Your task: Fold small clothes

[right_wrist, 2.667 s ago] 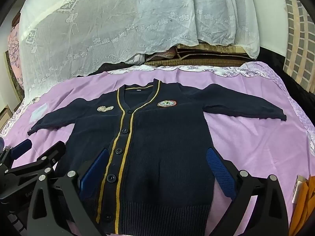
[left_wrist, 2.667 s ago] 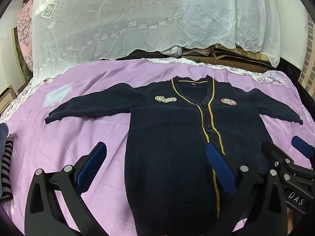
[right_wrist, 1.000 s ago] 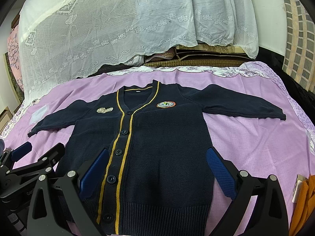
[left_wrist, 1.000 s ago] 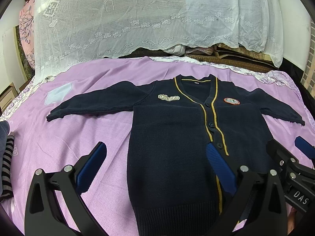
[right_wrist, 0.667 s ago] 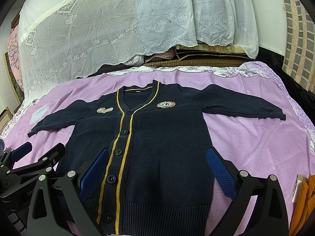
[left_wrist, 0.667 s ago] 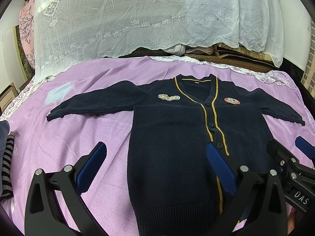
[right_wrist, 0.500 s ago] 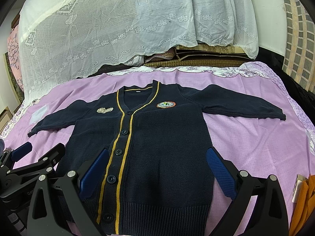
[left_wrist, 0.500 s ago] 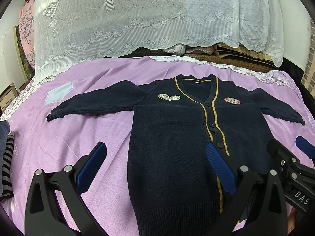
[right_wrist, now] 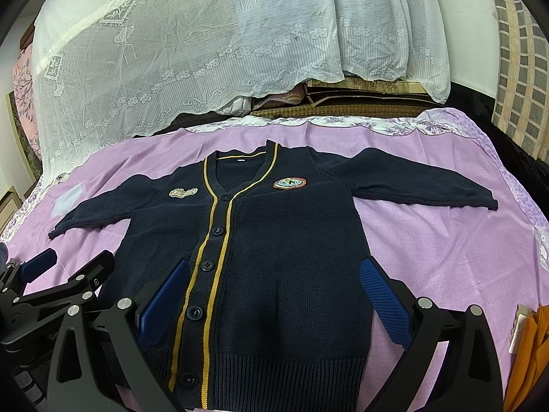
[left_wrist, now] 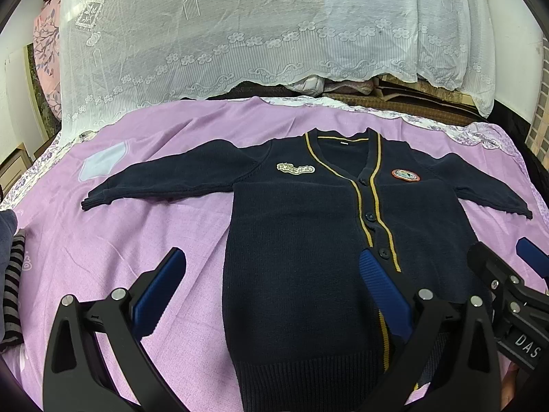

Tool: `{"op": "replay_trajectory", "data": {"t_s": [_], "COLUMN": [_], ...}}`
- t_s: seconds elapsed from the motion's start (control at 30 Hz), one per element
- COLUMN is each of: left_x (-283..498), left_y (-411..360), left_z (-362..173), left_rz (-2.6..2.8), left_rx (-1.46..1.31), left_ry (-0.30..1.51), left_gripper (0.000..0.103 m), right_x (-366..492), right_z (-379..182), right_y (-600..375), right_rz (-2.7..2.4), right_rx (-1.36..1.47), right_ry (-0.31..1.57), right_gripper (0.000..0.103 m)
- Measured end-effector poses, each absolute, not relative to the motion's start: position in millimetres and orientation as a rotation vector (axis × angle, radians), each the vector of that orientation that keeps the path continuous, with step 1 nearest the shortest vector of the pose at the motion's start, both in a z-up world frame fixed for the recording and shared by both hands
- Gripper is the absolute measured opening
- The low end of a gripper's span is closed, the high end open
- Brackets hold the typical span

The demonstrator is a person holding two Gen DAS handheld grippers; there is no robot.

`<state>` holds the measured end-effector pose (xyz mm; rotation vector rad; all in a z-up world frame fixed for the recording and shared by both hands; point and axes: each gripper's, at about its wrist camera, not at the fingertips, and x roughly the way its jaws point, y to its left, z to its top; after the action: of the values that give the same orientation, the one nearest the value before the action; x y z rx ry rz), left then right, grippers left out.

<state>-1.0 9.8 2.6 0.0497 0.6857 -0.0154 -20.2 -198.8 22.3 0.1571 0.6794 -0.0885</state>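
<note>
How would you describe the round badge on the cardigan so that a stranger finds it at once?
Start at the purple bedspread and the navy cardigan spread flat on it. Right of the yellow-trimmed V-neck, on the chest, sits the round badge. Its orange-red rim sets it apart from the pale, elongated patch opposite.

Both fisheye views are evenly and fairly brightly lit, with a patch of stronger light caught on the upper left of the white lace cover (left_wrist: 240, 34), and only faint shadows are cast on the purple bedsheet (right_wrist: 429, 240). Straight lines are bent strongly towards the edges, where a black vignette is seen in every corner. Detail in the navy cardigan (left_wrist: 302, 257) is largely swallowed by its darkness, though focus is held across the bed and no motion blur is seen.
</note>
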Motion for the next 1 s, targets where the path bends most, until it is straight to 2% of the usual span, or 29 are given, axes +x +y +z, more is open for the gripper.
{"op": "replay_trajectory", "data": {"t_s": [0.77, 0.8, 1.0], "left_x": [-4.5, -2.6, 2.0], "left_y": [11.0, 10.8, 10.9], "left_z": [-6.5, -8.1, -9.2], "left_rz": [-0.017, -0.015, -0.008], "left_rx": [0.040, 0.039, 0.039], "left_ry": [0.704, 0.707, 0.715], "left_gripper": [0.099, 0.099, 0.099], "right_x": [-22.0, -17.7, -15.3], "right_z": [29.7, 15.6, 11.8], "right_y": [-198.4, -202.0, -204.8], "right_rz": [-0.103, -0.104, -0.119], "right_rx": [0.154, 0.154, 0.154], "right_ry": [0.686, 0.687, 0.676], "right_gripper": [0.100, 0.100, 0.100]}}
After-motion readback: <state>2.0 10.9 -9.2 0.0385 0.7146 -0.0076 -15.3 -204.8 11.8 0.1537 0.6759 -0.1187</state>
